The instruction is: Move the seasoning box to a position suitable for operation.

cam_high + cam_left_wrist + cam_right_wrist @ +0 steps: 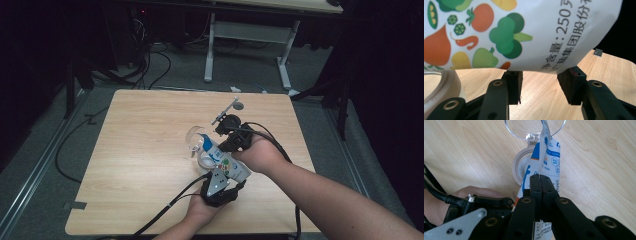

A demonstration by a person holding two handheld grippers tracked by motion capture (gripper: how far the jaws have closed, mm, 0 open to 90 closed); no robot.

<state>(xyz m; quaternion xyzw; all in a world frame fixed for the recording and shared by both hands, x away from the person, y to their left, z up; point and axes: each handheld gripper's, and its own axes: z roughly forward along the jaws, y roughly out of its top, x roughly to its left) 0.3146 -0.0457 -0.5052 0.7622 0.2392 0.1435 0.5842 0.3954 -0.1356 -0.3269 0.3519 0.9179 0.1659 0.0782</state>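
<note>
Jaws of the right gripper (541,181) are pressed together on the bag (549,157), pinching its edge; the left gripper's (541,87) jaws stand spread beneath the bag's bottom, apart from it. The bag hangs over the bench (150,130), above an open jar (520,166) and its clear lid (524,127). One thin pinch could slip, I judge, so the bag would drop and knock the jar

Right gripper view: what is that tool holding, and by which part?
The right tool is shut on the printed bag, pinching its flat edge seam, with the bag running toward the clear-lidded container. The left tool stands open under the bag's bottom.
</note>
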